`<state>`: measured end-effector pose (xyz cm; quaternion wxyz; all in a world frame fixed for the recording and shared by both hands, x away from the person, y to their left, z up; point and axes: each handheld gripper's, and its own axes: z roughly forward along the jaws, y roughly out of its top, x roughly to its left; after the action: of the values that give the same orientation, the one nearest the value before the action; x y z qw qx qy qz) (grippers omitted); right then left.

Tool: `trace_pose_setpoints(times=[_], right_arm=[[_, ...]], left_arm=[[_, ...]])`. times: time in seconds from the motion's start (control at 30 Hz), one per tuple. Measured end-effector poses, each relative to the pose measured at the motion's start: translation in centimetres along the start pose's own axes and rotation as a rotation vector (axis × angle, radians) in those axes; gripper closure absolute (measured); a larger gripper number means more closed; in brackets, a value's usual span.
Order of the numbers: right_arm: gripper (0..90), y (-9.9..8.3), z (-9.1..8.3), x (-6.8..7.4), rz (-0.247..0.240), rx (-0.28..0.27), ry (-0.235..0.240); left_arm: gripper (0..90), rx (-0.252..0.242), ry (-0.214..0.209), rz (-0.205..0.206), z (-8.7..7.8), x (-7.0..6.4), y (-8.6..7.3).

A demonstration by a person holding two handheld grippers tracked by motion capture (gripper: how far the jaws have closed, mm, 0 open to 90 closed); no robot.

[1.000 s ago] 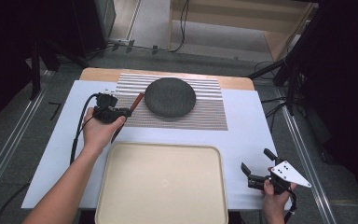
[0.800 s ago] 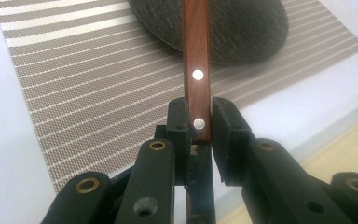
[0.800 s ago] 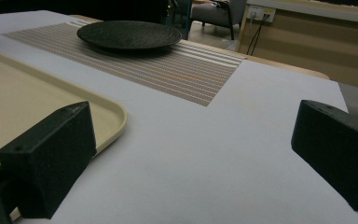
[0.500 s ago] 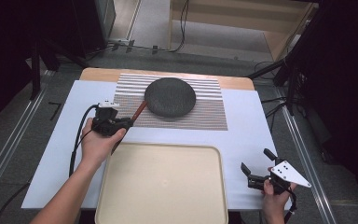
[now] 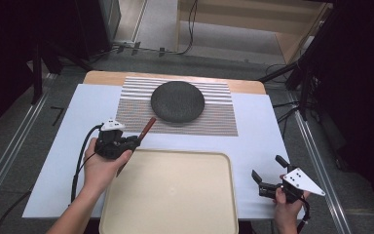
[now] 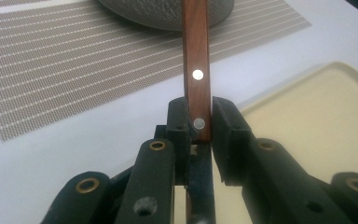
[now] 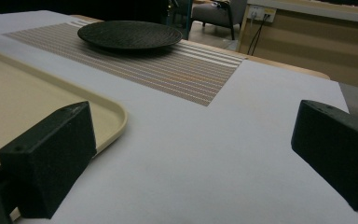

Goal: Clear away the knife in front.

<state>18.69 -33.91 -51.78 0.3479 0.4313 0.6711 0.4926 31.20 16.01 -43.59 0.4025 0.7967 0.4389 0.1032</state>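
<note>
My left gripper (image 5: 135, 141) is shut on a knife with a reddish wooden handle (image 5: 148, 126), just beyond the far left corner of the beige tray (image 5: 170, 195). In the left gripper view the jaws clamp the riveted handle (image 6: 196, 60) near its lower rivet, and it points toward the dark round plate (image 6: 158, 14). The blade runs back under the gripper (image 6: 199, 109). My right gripper (image 5: 267, 167) rests open at the tray's right, low over the white table cover, with nothing between its fingers (image 7: 51, 140).
The dark plate (image 5: 177, 101) sits on a striped placemat (image 5: 214, 122) at the back of the table. The tray's rim (image 7: 114, 116) lies left of the right gripper. Cables and table legs stand on the floor beyond.
My left gripper has carried the knife back from beside the placemat toward the tray's far left corner. The right gripper has stayed put.
</note>
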Motion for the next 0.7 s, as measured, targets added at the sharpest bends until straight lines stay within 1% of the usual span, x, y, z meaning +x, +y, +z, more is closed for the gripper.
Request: trace_pose_setpoints(times=[0.07,0.23,0.43,0.7], right_arm=[[0.0,0.0,0.0,0.0,0.0,0.001,0.0],[0.0,0.0,0.0,0.0,0.0,0.001,0.0],[0.0,0.0,0.0,0.0,-0.001,0.003,-0.001],[0.0,0.0,0.0,0.0,-0.001,0.004,-0.002]], left_arm=[[77.4,0.004,0.003,0.01,-0.2,-0.3,-0.5],[77.5,-0.004,-0.002,-0.003,-0.7,-0.8,-1.6],[77.5,0.005,-0.014,-0.005,-1.2,-1.3,-2.9],[77.5,0.014,-0.027,-0.005,-1.5,-2.3,-4.6]])
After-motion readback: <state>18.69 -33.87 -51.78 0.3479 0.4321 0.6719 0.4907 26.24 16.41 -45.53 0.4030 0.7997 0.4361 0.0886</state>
